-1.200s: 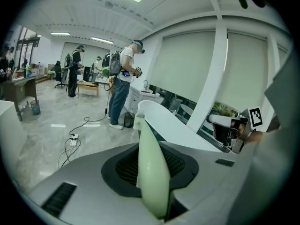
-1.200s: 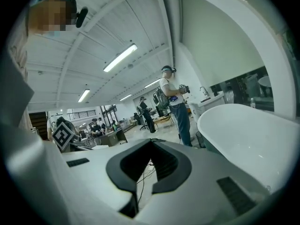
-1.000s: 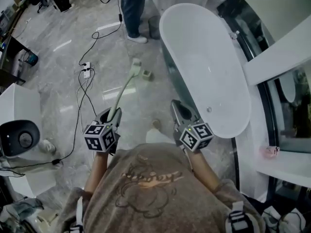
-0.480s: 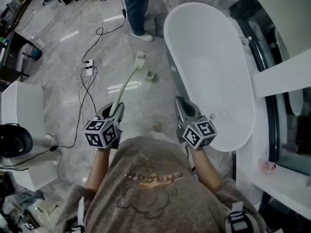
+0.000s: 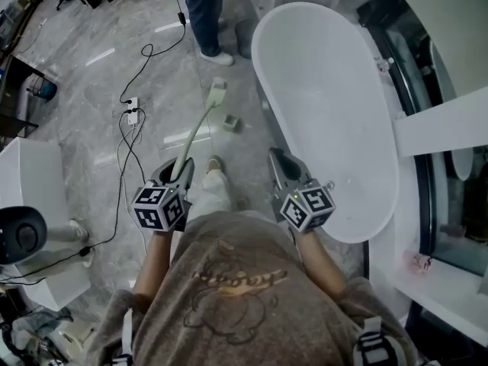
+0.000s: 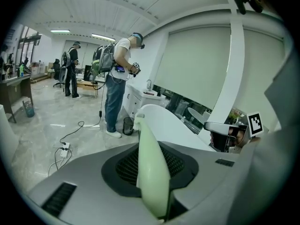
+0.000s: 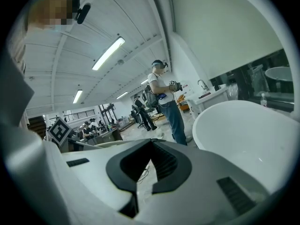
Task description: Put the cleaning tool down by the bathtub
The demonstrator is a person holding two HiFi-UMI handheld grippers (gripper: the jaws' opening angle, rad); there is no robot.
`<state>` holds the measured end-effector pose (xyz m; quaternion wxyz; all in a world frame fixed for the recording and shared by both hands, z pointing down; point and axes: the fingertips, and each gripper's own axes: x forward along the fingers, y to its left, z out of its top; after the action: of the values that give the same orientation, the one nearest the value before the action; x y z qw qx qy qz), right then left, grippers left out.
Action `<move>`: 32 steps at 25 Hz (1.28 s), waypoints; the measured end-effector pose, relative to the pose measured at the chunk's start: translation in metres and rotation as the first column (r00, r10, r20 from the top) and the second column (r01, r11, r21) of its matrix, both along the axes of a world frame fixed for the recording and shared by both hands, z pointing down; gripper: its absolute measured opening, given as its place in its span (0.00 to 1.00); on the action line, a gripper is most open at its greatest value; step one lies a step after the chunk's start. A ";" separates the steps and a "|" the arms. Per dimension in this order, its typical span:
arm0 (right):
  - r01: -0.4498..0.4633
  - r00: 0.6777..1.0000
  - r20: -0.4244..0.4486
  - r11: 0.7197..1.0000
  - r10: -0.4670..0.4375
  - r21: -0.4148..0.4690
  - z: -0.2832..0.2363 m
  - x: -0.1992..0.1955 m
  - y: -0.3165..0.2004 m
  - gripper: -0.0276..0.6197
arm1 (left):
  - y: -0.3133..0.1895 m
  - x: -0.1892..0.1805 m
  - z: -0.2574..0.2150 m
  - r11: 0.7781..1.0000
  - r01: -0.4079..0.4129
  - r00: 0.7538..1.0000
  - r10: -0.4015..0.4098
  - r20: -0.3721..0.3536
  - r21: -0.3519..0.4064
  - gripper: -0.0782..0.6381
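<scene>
The left tongs (image 5: 177, 172) pinch the handle of the cleaning tool (image 5: 200, 124). Its pale green shaft slants out over the floor (image 5: 99, 90), and its head is near the left side of the bathtub (image 5: 263, 67). The right tongs (image 5: 280, 166) stand slightly spread, with nothing between them. The step would likely go best by lowering the head beside the tub wall, laying the shaft flat, then releasing. Counted: 1 cleaning tool, 1 bathtub, 2 tongs.

Taupe printed T-shirt (image 5: 229, 296); the grey left gripper (image 5: 179, 171) and right gripper (image 5: 279, 163) bear black-and-white marker cubes (image 5: 158, 209).
</scene>
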<state>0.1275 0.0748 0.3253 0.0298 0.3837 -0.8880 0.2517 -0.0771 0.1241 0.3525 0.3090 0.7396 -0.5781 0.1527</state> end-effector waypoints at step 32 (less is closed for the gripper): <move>-0.132 0.984 -0.131 0.986 0.119 -0.098 0.095 -0.089 -0.164 0.04 | -0.189 -0.069 0.128 0.983 -0.097 0.995 0.100 0.007 -0.156 0.24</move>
<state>0.0384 -0.0894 0.4200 0.0899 0.4517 -0.8438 0.2756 -0.1457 -0.0648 0.4804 0.3534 0.7399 -0.5295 0.2176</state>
